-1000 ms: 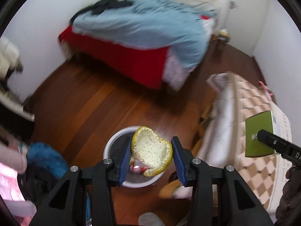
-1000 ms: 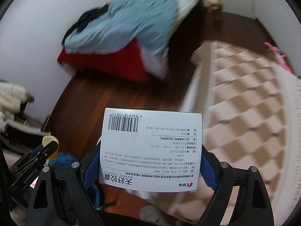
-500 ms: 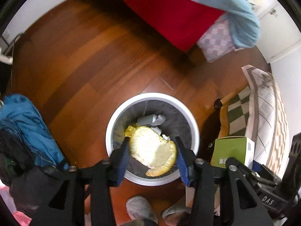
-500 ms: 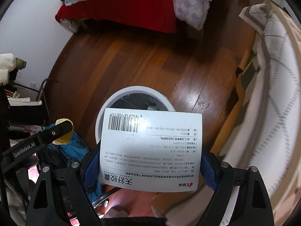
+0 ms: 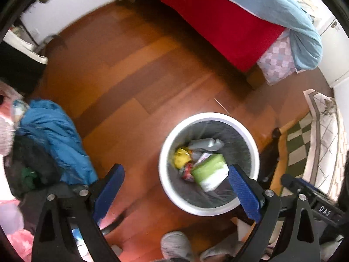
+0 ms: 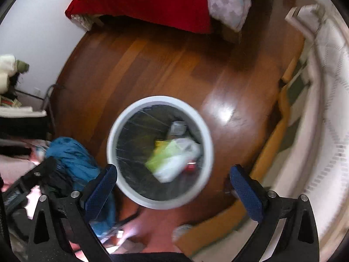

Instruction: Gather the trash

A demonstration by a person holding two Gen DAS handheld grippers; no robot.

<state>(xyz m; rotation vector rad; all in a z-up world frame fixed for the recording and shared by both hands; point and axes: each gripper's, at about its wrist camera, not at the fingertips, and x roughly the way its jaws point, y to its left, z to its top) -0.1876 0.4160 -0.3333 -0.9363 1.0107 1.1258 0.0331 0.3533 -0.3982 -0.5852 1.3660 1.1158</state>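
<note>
Left gripper (image 5: pixel 175 187): released, jaws spread wide, nothing between the blue pads; hangs above the floor at the bin's 8 o'clock side.
Right gripper (image 6: pixel 173 186): released, jaws wide apart and empty, directly above the bin's near rim.
Writing: "DAS" legible on the black body of the right gripper at 4 o'clock in the left view; no other text readable.
Bin (image 5: pixel 250 137): white, round, dark liner, standing on the wooden floor (image 5: pixel 130 76).
Green box (image 5: pixel 210 171): inside the bin, tilted, on other rubbish; label unreadable.
Orange peel (image 5: pixel 182 158): inside the bin, at the box's 10 o'clock.
Blue jacket (image 5: pixel 56 139): heaped at 9 o'clock.
Bed (image 5: pixel 218 17): red cover, at 12 o'clock, well apart from the bin.
</note>
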